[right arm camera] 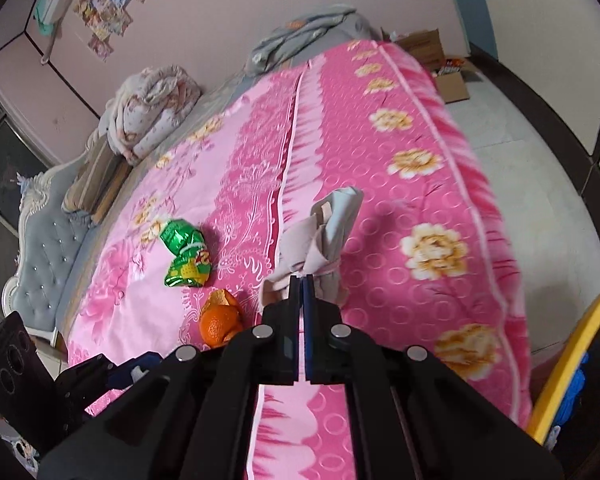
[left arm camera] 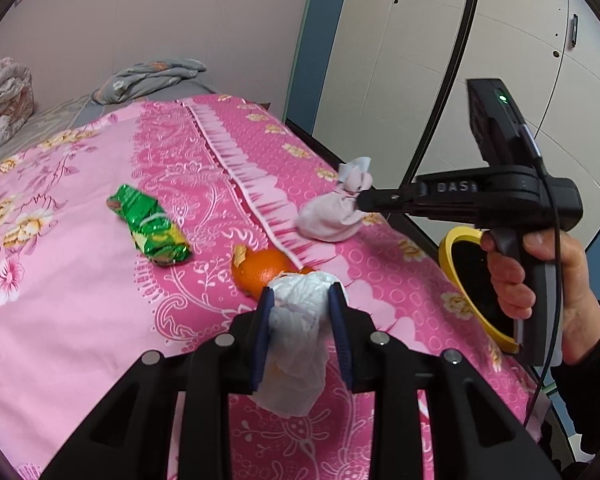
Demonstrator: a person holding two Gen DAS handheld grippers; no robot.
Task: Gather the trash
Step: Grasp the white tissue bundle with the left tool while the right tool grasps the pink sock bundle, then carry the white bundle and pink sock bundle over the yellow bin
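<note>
White tissue wad [left arm camera: 300, 320] pinched in left fingers [left arm camera: 267, 332] | right fingers [right arm camera: 296, 304] clamp tied pouch [right arm camera: 320, 236] (knot end)

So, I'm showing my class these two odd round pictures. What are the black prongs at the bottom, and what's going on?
No robot here: a person's hand holds a trigger-operated gripper in each hand, each with a camera looking along its prongs. One picture is from the left gripper, shut on a crumpled white tissue. The other is from the right gripper, pinching a knotted cloth bundle. On the pink bedspread lie a green wrapper and a partly peeled orange. A yellow-rimmed bin stands beside the bed.
</note>
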